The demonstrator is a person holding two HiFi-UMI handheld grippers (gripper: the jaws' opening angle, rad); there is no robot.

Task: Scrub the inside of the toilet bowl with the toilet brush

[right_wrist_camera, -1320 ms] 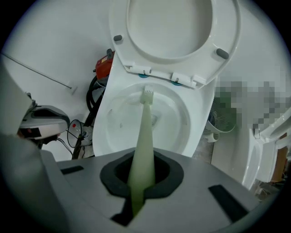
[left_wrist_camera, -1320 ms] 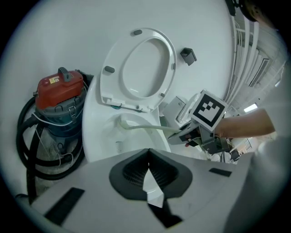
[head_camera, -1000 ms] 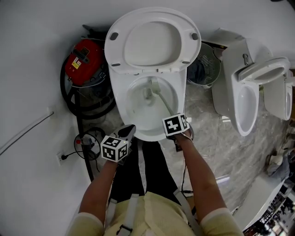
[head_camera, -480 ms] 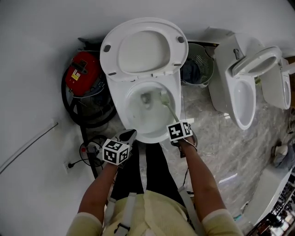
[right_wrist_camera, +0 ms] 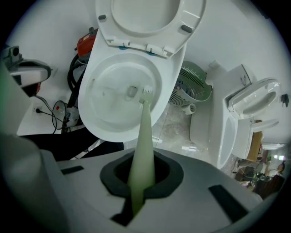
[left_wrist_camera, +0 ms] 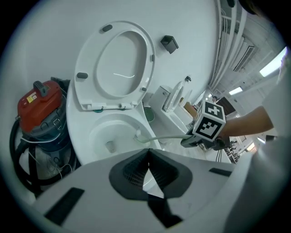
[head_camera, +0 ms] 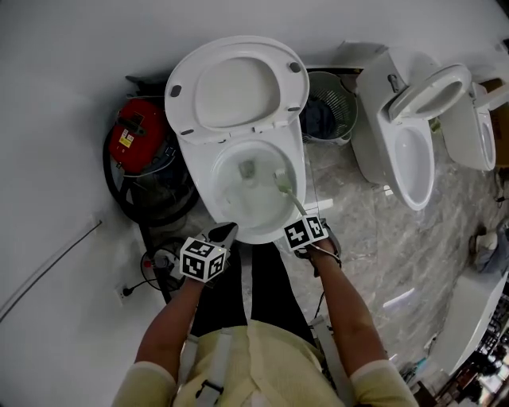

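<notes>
Gripping toilet brush (right_wrist_camera: 144,119) by its handle end in right gripper (right_wrist_camera: 142,184), head at 3 o'clock of toilet bowl (head_camera: 256,235) wall. Looks light, thin, flexy, likely slick: hold firm. With left gripper (left_wrist_camera: 148,175) pinched shut, empty, at 7 o'clock.

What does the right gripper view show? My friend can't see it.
The right gripper clamps a pale green toilet brush, whose head is down inside a white toilet bowl. The lid is up.

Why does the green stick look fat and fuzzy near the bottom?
Right gripper view: the toilet brush handle sits right against the lens, so it blurs and swells; its head in the toilet bowl looks sharper. Left gripper view: the wide lens bends the scene, corners go dark.
</notes>
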